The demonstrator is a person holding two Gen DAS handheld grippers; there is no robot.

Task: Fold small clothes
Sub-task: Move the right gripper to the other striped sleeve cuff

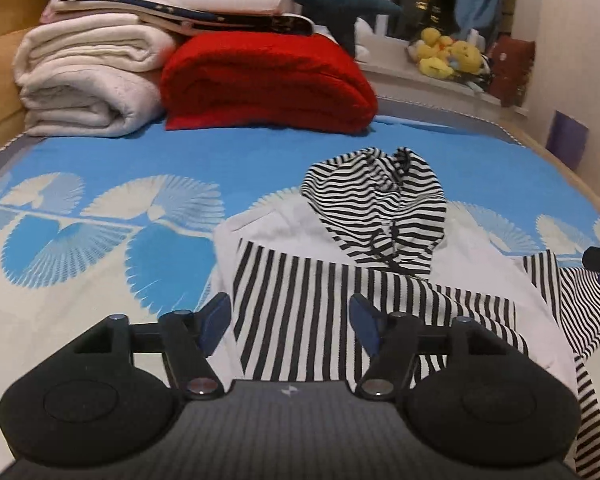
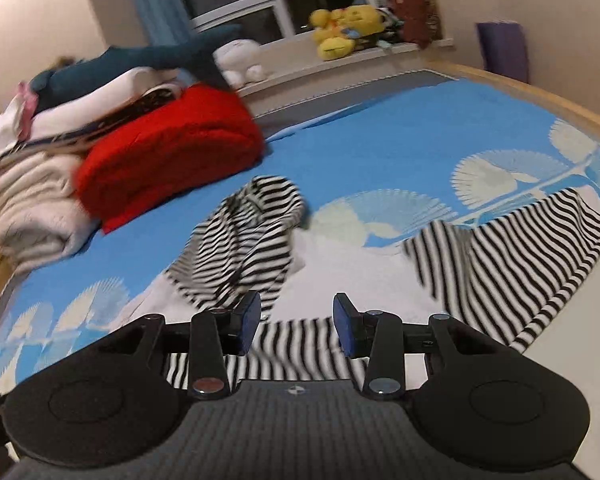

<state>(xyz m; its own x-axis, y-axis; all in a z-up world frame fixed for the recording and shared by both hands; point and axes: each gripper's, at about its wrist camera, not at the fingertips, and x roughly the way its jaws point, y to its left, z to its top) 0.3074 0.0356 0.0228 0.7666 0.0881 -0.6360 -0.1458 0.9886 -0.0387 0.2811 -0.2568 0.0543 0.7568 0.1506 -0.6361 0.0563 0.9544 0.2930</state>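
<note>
Striped hooded top [image 1: 340, 280] lies spread on the blue bedspread [image 1: 140, 152], likely laid flat so it can be folded. Its long axis runs from the near hem toward the hood [image 1: 380, 204], which points at the red blanket [image 1: 268, 84]. Left gripper [image 1: 290, 322] and right gripper [image 2: 296, 320] hover above it, jaws apart and holding nothing.

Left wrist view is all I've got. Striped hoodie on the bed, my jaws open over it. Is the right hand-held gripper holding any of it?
Observer: No. The right hand-held gripper is open, nothing between its pads, above the striped hoodie.
Operator: The cloth at my right edge gets cut off. What is it?
Observer: A striped sleeve, spread out flat toward the bed's edge.
Operator: Anything past the yellow toys on the sill?
Observer: A white plush sits on the sill behind the red blanket.
</note>
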